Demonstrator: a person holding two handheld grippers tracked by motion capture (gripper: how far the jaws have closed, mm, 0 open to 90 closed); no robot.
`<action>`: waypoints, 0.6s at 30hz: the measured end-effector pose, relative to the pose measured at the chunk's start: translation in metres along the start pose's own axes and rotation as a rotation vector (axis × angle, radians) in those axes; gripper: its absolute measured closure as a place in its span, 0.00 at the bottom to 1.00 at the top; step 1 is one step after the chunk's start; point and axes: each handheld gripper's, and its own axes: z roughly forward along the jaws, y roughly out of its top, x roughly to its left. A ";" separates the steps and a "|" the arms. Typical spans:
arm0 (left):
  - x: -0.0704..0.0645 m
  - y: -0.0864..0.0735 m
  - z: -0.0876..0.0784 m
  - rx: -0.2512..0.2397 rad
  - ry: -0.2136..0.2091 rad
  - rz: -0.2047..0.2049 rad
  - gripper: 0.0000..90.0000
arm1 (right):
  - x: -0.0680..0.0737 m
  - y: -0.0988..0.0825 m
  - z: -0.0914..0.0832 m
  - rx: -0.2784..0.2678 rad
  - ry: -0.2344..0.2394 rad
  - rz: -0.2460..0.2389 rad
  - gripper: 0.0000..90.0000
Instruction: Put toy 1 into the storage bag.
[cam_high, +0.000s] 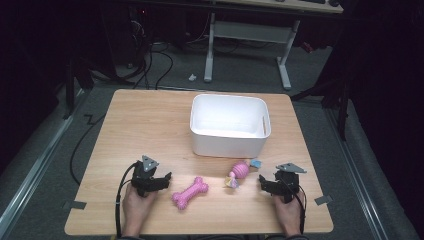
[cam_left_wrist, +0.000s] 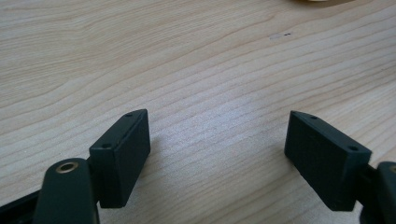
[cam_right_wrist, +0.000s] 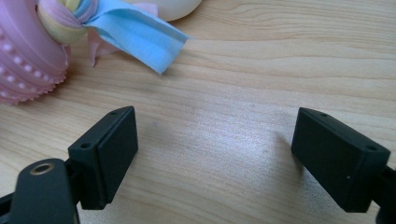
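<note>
so, both hands low on the wooden table (cam_high: 145, 125), near its front edge. left gripper (cam_high: 161, 181) sits with jaws spread wide over bare wood, nothing between them. just to its right lies the pink bone toy (cam_high: 190, 193). right gripper (cam_high: 265, 184) also gapes wide and empty, with the pink ridged toy with cloth strips (cam_high: 239, 172) just beside it. behind both toys stands the white bin (cam_high: 227, 145), mid-table.

White bin (cam_high: 230, 136), pink bone toy (cam_high: 190, 193), pink studded toy (cam_high: 240, 170) with seemingly pastel-striped cloth, pale woodgrain table (cam_high: 145, 125).
</note>
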 end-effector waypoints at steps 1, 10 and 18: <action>0.000 0.000 0.000 0.000 0.000 0.000 0.25 | 0.000 0.000 0.000 0.000 0.000 0.000 0.16; 0.000 0.001 0.001 0.001 0.000 0.000 0.25 | 0.000 0.000 0.000 0.000 -0.001 0.000 0.16; -0.001 0.002 0.003 0.010 -0.014 0.009 0.18 | 0.000 0.000 0.000 -0.001 -0.001 -0.002 0.17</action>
